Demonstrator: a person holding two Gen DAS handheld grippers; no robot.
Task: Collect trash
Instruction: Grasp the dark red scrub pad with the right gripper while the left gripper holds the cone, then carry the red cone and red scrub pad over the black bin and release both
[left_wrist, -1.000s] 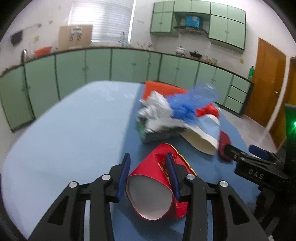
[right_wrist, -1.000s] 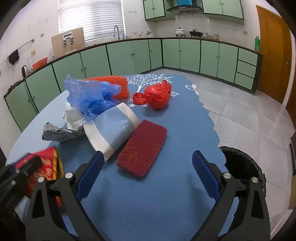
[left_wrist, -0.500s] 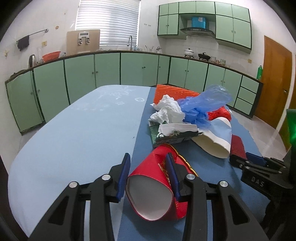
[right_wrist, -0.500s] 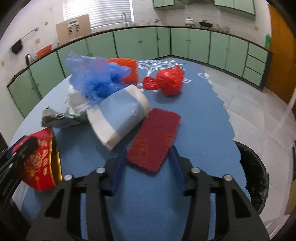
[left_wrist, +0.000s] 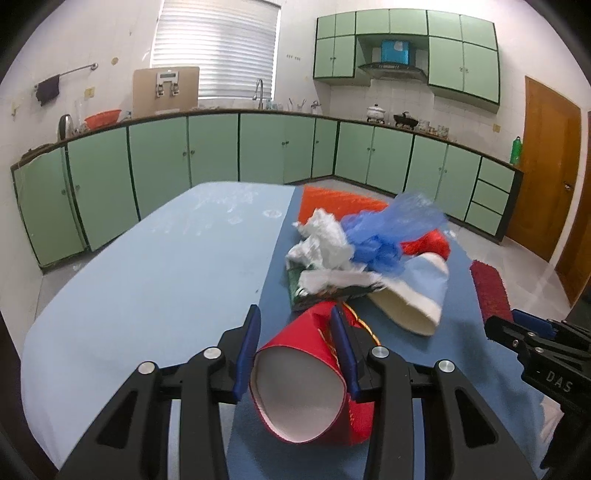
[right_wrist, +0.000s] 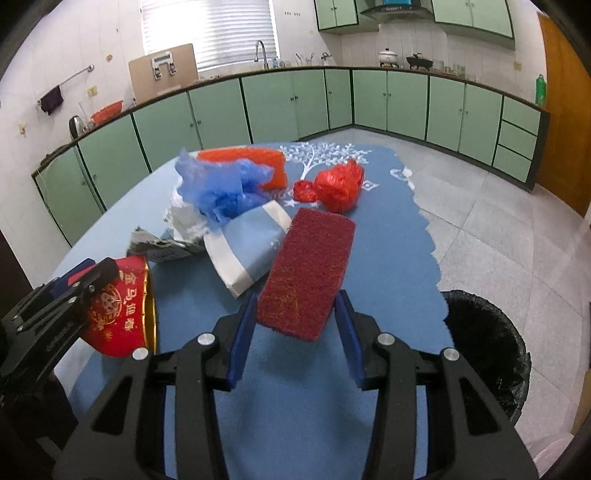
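Observation:
A dark red scouring pad (right_wrist: 310, 266) hangs tilted just above the blue table (right_wrist: 384, 266), its near end between the blue pads of my right gripper (right_wrist: 297, 299), whose jaws are closing and press on it. The pad (left_wrist: 489, 291) and the right gripper (left_wrist: 517, 325) also show at the right of the left wrist view. My left gripper (left_wrist: 294, 314) is shut on a red paper cup with gold print (left_wrist: 295, 369), its open mouth facing the camera. In the right wrist view, the cup (right_wrist: 118, 310) and the left gripper (right_wrist: 85, 273) sit at the left.
A heap of rubbish lies mid-table: a blue plastic bag (right_wrist: 221, 184), white tissue (left_wrist: 325, 240), a torn wrapper (right_wrist: 159, 247), a light blue paper cup (right_wrist: 251, 243), an orange pad (right_wrist: 251, 162) and a red plastic bag (right_wrist: 338, 188). A black-lined bin (right_wrist: 484, 343) stands on the floor right of the table.
My right gripper went from wide open to closed on the dark red pad and raised it off the table. The left gripper kept hold of the red cup and stayed put.

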